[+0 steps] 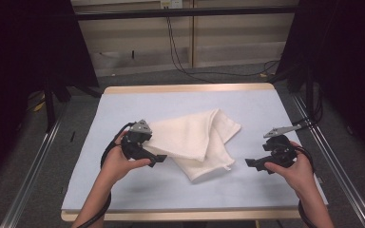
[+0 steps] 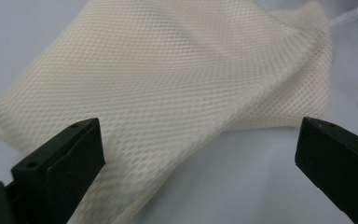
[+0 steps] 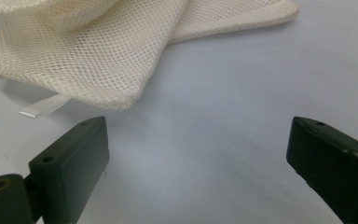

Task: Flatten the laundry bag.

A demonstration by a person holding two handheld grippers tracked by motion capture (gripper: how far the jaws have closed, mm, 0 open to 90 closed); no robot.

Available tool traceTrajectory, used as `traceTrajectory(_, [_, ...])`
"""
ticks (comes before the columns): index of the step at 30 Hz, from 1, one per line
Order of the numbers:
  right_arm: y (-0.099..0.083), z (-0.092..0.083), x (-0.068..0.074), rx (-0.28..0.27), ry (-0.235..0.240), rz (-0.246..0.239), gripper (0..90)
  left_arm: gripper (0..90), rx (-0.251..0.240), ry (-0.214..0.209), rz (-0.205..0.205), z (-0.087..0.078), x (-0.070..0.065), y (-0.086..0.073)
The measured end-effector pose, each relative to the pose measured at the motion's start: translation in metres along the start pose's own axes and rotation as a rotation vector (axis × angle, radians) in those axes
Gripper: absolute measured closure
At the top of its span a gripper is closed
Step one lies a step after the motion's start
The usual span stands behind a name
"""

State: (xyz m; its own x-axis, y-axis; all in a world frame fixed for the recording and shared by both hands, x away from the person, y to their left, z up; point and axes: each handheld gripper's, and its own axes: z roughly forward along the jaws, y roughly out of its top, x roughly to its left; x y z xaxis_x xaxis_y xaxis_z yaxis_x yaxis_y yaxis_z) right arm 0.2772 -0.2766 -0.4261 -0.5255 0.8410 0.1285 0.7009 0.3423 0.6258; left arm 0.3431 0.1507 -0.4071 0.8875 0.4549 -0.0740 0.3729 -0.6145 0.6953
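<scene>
A cream mesh cloth [image 1: 195,140] lies folded and rumpled at the middle of the pale blue table [image 1: 266,104]. My left gripper [image 1: 160,158] hovers at the cloth's left edge, its jaws wide apart with nothing pinched. In the left gripper view the cloth [image 2: 168,88] spreads just beyond the gripper [image 2: 198,161], part of it lying under the gap. My right gripper [image 1: 251,164] is open a little right of the cloth. In the right gripper view the cloth's corner [image 3: 107,60] and a white tag [image 3: 42,107] lie ahead of the gripper [image 3: 198,158], apart from it.
The table's wooden rim [image 1: 185,89] runs along the far edge. Metal rails [image 1: 332,156] flank both sides. Black cables [image 1: 180,57] trail on the grey floor behind. Bare blue surface [image 1: 180,190] lies between the cloth and the near edge.
</scene>
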Motion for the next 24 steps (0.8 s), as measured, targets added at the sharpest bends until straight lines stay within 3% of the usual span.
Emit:
traceTrajectory(7, [-0.001,-0.003,-0.003,-0.013,-0.004,0.001,5.2,7.3,0.001,-0.017,0.049,0.003,-0.010,0.012])
traceTrajectory(14, [-0.001,-0.001,-0.001,-0.002,0.003,0.001,5.2,16.9,0.032,-0.024,0.095,0.022,-0.010,0.012])
traceTrajectory(17, [-0.001,-0.001,-0.001,-0.005,0.003,-0.001,5.5,17.8,0.029,-0.018,0.099,0.028,-0.008,0.010])
traceTrajectory(19, [-0.001,-0.001,-0.002,-0.009,0.009,0.000,5.5,23.5,0.035,-0.024,0.112,0.033,-0.005,0.009])
traceTrajectory(20, [-0.001,-0.001,-0.002,-0.009,0.009,0.000,5.5,23.5,0.036,-0.029,0.093,0.037,-0.004,0.007])
traceTrajectory(24, [-0.001,-0.001,-0.001,-0.001,0.011,-0.004,5.7,25.8,0.062,-0.045,0.084,0.048,0.001,0.000])
